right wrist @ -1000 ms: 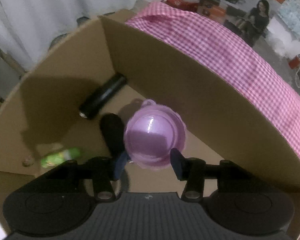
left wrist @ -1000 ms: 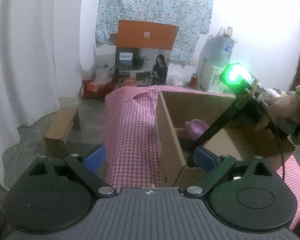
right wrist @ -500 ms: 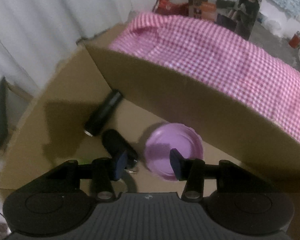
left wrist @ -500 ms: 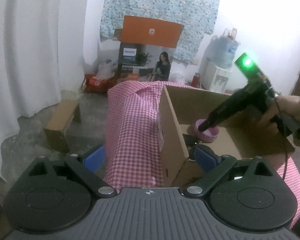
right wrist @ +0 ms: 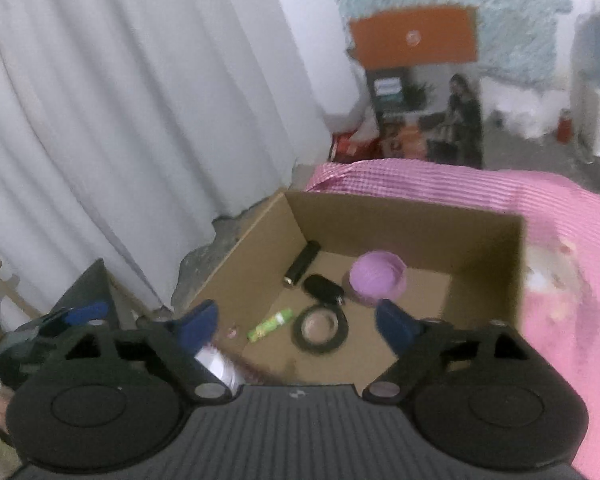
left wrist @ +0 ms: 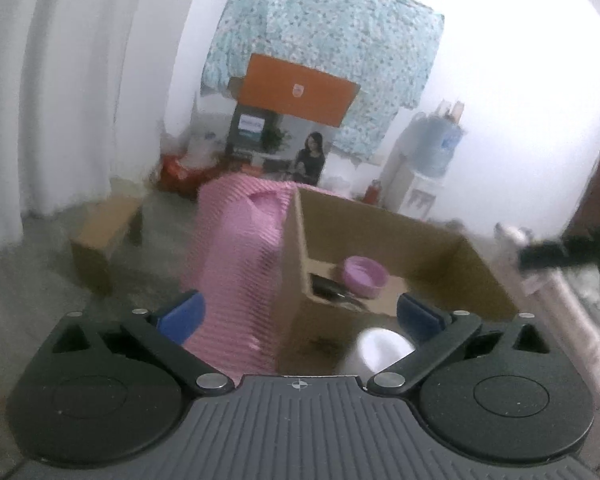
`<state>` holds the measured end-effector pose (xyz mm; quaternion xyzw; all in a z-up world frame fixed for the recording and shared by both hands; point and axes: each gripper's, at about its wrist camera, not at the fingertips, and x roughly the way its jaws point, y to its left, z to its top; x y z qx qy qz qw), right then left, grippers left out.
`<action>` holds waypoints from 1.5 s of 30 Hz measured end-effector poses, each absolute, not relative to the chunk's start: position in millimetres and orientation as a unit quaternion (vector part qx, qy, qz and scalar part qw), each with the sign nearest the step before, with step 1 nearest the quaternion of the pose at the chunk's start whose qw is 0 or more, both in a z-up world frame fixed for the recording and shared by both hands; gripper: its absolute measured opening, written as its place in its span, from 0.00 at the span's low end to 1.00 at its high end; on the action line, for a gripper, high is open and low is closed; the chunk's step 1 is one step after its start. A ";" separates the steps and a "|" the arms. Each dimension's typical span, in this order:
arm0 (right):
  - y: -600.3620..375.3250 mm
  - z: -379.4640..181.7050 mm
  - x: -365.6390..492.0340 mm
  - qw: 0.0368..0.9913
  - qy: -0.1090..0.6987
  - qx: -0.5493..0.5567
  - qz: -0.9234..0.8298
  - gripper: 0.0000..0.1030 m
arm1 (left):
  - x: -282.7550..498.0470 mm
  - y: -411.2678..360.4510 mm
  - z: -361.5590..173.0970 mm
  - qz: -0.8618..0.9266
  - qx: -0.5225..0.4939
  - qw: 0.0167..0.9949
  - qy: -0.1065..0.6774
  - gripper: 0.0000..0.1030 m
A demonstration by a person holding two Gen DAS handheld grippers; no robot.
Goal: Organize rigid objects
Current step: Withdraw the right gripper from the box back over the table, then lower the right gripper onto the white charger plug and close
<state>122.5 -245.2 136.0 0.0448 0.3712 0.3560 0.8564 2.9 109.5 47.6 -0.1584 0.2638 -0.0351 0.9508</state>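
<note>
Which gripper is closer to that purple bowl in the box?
Probably the right gripper: it hangs open above the cardboard box, bowl just ahead. The left gripper sits outside the box's near corner.

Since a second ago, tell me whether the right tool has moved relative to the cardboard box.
Yes. The right tool has pulled back and up, out of the brown cardboard box; the purple plastic bowl now lies farther ahead.

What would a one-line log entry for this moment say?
right gripper: open, empty, above cardboard box | left gripper: open, empty | small purple plastic bowl: inside box
</note>
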 end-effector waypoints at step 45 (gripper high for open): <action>-368.1 6.0 29.1 0.849 0.357 0.246 0.302 0.92 | 24.4 -129.6 -44.1 -0.302 0.150 0.893 0.299 0.99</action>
